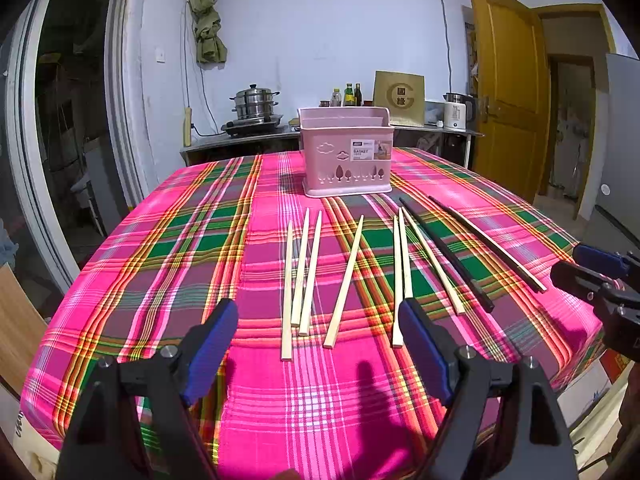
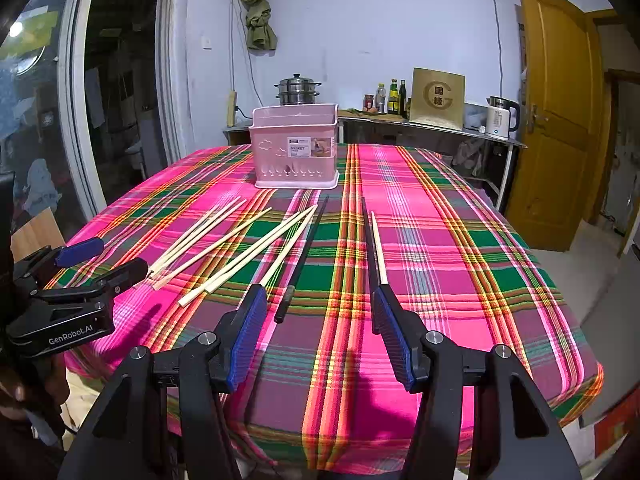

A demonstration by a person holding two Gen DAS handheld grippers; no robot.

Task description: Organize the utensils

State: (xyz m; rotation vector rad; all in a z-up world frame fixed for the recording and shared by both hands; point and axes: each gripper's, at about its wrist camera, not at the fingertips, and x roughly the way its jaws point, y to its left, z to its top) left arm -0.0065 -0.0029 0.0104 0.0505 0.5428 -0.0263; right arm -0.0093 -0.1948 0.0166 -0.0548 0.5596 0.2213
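While both grippers hang above the near edge of the table, neither holds anything: left gripper (image 1: 318,344) has its blue-padded fingers (image 1: 212,344) spread wide over the plaid tablecloth (image 1: 160,248), and right gripper (image 2: 318,332) is likewise spread, nothing between the pads. Chopsticks all lie loose on the cloth, between the grippers and the pink basket (image 1: 346,152). Left wrist view: three pale wooden chopsticks (image 1: 302,272) grouped left of centre, roughly parallel, two of them touching along part of their length; a single pale chopstick (image 1: 346,284) just right of those, angled; then a pale pair (image 1: 400,276) nearly together, its near ends partly behind the left gripper's right finger; another pale one (image 1: 434,262) fanning off to the right; a black chopstick (image 1: 448,256) beside it; and furthest right a black chopstick with a pale one lying along it (image 1: 490,246). Right wrist view shows that last pair (image 2: 376,244) running toward the right gripper's right finger. Basket stands upright at the far middle of the table, label facing the cameras, well apart from the chopsticks; can't tell its contents from this angle. Counter behind carries a steamer pot (image 1: 254,106), bottles (image 1: 348,95) and a kettle (image 1: 458,111).
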